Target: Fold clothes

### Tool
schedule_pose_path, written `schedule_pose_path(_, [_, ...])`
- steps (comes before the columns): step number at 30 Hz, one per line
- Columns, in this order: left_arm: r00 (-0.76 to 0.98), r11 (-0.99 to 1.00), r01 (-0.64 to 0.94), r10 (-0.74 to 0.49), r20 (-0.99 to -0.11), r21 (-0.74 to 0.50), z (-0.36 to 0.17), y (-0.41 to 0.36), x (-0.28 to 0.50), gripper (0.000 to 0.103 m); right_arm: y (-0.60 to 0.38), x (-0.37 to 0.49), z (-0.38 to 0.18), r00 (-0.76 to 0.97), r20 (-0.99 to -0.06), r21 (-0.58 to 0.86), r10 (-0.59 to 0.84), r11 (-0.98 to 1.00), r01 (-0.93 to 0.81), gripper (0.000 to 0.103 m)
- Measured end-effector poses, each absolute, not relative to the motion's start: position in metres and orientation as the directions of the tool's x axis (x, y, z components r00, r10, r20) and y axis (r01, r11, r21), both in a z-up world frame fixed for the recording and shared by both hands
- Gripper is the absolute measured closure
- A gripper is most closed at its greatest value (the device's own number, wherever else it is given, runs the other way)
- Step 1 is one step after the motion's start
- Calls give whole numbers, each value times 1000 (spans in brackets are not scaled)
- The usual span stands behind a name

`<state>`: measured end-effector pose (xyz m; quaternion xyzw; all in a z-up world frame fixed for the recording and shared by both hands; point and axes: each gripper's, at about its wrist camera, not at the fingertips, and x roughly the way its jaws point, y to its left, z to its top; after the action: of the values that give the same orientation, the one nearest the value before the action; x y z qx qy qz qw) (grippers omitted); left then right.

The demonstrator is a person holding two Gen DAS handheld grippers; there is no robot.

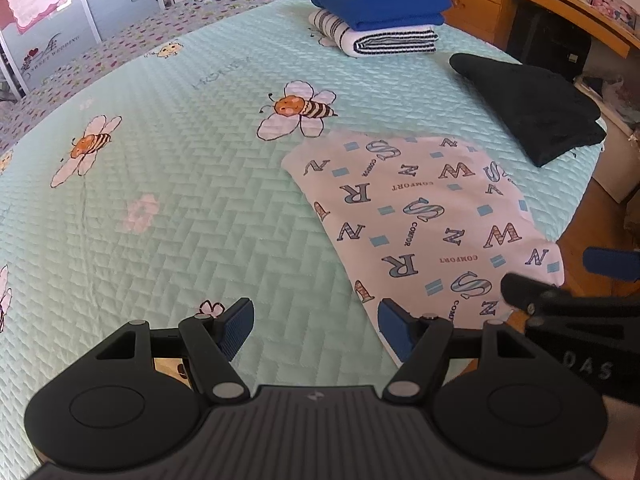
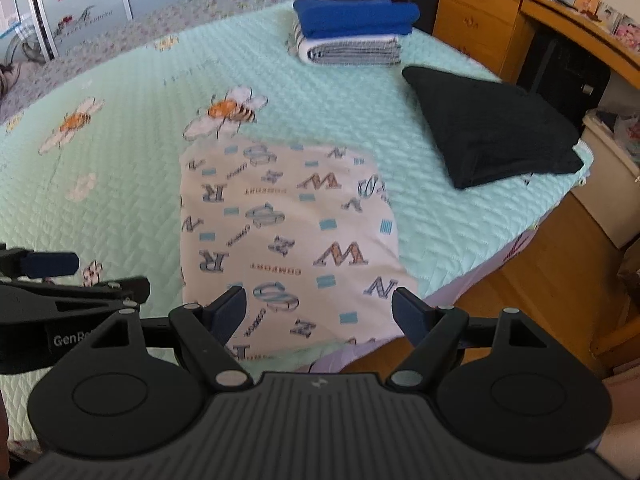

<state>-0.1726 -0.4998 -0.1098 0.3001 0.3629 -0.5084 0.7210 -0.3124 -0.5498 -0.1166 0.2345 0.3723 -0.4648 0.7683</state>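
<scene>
A white garment printed with letters (image 1: 416, 216) lies folded flat on the mint bee-pattern bedspread (image 1: 168, 208), near the bed's front right edge; it also shows in the right wrist view (image 2: 288, 236). My left gripper (image 1: 316, 330) is open and empty, hovering just left of the garment's near corner. My right gripper (image 2: 320, 312) is open and empty, above the garment's near edge. The right gripper shows at the right of the left wrist view (image 1: 560, 276), and the left gripper at the left of the right wrist view (image 2: 92, 272).
A folded black garment (image 1: 532, 108) lies at the bed's right edge. A folded blue garment (image 1: 380, 4) sits on a folded striped one (image 1: 384, 40) at the far side. A wooden desk (image 1: 560, 8) stands to the right, with wooden floor (image 2: 540, 280) below.
</scene>
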Motion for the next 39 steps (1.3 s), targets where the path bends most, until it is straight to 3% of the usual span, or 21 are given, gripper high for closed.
schedule_pose_path(12, [232,297,951,-523,-820,79,-108,-499,-172,30,-545,-315,-107,351,-735,37,-580,483,875,18])
schedule_pose_path(19, [197,318,948,-535,-822,20,-109,-495,-162,12,-539,-315,-102,346,-680,-1,-647,473,881,10])
schedule_pose_path(27, [217,320,947,-540,-813,40,-107,-494,-164,9,-536,-319,-98,369,-656,15,-658,478,878,10])
schedule_pose_path(30, [223,331,943,-532,-817,42,-108,-494,-163,3,-533,-320,-98,374,-649,20,-662,478,878,10])
schedule_pose_path(39, [215,341,940,-542,-812,21,-107,-492,-162,2,-525,-323,-92,433,-599,48,-673,510,859,10])
